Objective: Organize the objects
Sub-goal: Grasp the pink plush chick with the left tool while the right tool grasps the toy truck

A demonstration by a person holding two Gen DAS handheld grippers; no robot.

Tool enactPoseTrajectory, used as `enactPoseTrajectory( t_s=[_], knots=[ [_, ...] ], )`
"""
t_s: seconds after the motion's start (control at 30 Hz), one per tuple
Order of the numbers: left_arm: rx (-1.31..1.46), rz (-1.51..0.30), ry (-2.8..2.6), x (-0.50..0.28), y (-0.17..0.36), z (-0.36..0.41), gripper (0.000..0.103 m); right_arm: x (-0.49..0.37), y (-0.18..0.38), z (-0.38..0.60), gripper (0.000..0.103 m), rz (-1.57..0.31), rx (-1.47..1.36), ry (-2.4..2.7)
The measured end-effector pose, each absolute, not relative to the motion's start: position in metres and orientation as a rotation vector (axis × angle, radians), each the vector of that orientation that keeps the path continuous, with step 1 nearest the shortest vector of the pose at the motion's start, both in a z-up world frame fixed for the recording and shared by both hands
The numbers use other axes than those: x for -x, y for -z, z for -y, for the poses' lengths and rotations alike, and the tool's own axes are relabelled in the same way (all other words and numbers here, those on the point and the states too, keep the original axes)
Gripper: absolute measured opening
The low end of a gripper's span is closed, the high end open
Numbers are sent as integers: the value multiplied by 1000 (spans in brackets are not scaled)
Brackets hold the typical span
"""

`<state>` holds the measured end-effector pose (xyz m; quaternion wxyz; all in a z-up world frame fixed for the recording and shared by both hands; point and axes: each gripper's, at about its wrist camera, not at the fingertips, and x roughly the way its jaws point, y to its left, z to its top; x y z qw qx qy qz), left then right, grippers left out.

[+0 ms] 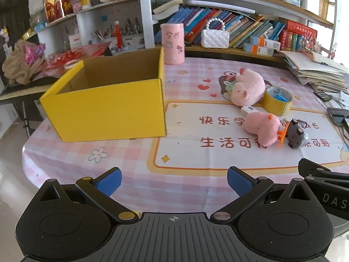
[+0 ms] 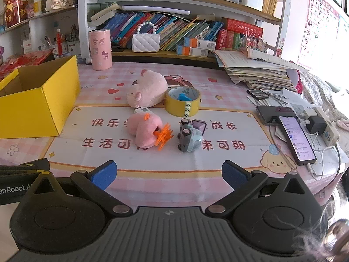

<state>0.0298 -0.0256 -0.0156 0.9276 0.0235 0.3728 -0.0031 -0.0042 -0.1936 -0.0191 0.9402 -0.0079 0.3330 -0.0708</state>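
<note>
Both grippers spread, empty: left gripper [image 1: 174, 180], right gripper [image 2: 169, 174]. Toys cluster right of yellow box [image 1: 104, 107]: pink plush [image 2: 145, 134] touching toy car [image 2: 188, 137], tape roll [image 2: 182, 101] just behind. Risk: grabbing plush likely drags car along; orange feet snag.
</note>
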Motion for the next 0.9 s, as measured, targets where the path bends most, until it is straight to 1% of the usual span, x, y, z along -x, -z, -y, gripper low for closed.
enactPoseTrajectory(
  t_s=[0.27, 0.43, 0.5, 0.53, 0.6, 0.63, 0.7, 0.8, 0.9],
  knots=[
    [-15, -770, 33, -49, 18, 43, 103, -15, 20, 217, 101, -685, 15, 143],
    [-1, -773, 32, -65, 20, 59, 102, -32, 20, 235, 93, -685, 15, 124],
    [5, -775, 31, -71, 21, 66, 102, -42, 20, 242, 85, -691, 15, 114],
    [8, -776, 30, -74, 21, 69, 102, -47, 21, 246, 83, -696, 13, 109],
    [16, -779, 24, -80, 22, 74, 102, -58, 23, 254, 73, -708, 7, 98],
    [21, -780, 21, -82, 22, 77, 102, -65, 24, 257, 71, -716, 3, 93],
    [34, -785, 14, -88, 22, 80, 102, -77, 27, 264, 62, -733, -5, 78],
    [47, -795, -12, -94, 24, 85, 102, -95, 35, 272, 56, -764, -14, 45],
    [45, -804, -31, -100, 24, 91, 102, -113, 44, 279, 54, -795, -21, 15]
  ],
)
